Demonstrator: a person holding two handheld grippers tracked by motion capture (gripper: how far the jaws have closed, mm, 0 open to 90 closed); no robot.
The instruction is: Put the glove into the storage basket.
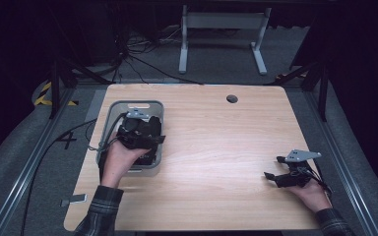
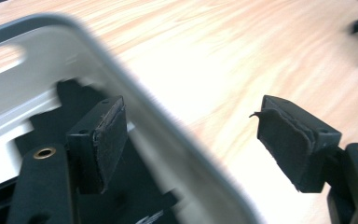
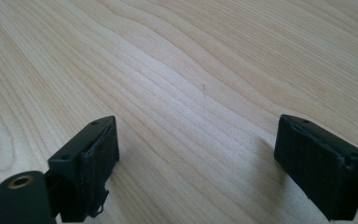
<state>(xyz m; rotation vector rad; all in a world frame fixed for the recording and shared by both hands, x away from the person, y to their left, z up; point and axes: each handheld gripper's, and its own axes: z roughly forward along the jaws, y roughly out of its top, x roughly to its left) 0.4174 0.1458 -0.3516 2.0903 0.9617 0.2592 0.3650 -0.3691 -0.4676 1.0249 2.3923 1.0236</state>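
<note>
On the left side of the pale, wood-grained worktop (image 1: 211,147), a grey plastic bin (image 1: 155,105) with rounded corners and a smooth rim is being straddled by the left gripper (image 2: 191,144). Its jaws are being held well apart, one black padded jaw inside the bin and the other outside over the bare wood, with the bin's curved wall (image 2: 168,135) seen between them but not pressed by either pad (the pads look worn, with frayed edges). A dark, flat object (image 2: 135,200) is lying on the bin's floor; what it is cannot be told.

Near the worktop's right edge, the right gripper (image 3: 196,163) is being held low over the wood, grey three-cornered plate on top. Its jaws are likewise being kept spread wide, with nothing but streaked wood grain between the rectangular, matte black pads (image 3: 98,163).
</note>
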